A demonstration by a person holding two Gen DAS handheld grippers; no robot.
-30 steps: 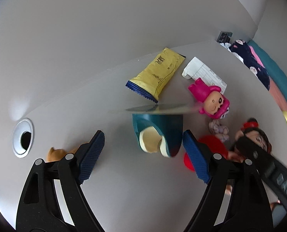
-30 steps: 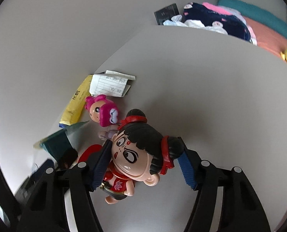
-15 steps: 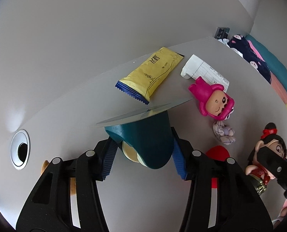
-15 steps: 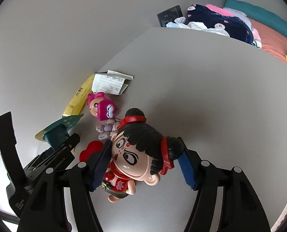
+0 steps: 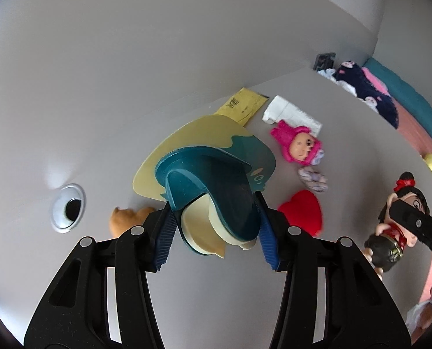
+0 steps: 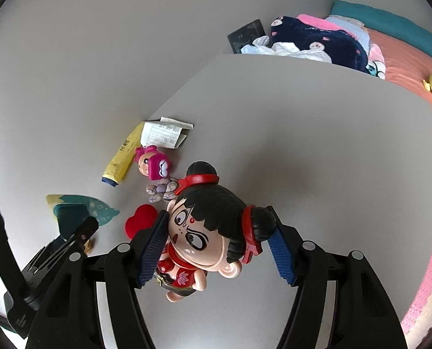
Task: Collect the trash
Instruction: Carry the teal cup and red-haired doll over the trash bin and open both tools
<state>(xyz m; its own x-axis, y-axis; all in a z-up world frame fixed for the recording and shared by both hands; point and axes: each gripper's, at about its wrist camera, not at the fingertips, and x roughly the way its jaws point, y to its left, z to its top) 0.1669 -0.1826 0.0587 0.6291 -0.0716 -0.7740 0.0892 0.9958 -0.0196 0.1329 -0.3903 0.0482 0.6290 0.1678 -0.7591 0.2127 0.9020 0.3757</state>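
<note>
A teal plastic cup (image 5: 216, 180) with a peeled-back yellow and teal foil lid (image 5: 187, 139) sits between the blue pads of my left gripper (image 5: 213, 206), which is shut on it and holds it tilted above the grey table (image 5: 187, 290). My right gripper (image 6: 217, 221) is shut on a black-haired doll in red (image 6: 204, 226), gripping its head. The right wrist view shows the cup (image 6: 70, 215) at lower left. A yellow wrapper (image 5: 245, 106) and a folded white paper (image 5: 291, 113) lie at the table's far edge by the wall.
A pink-hooded toy (image 5: 300, 145), a small purple flower piece (image 5: 313, 179), a red heart (image 5: 303, 212) and an orange toy (image 5: 125, 221) lie on the table. A metal cable hole (image 5: 69, 206) is at left. Clothes (image 6: 312, 40) are piled on a bed beyond the table.
My left gripper closed on the teal cup and raised it off the table, and its lid now faces the camera. The right gripper rose a little with the doll.
</note>
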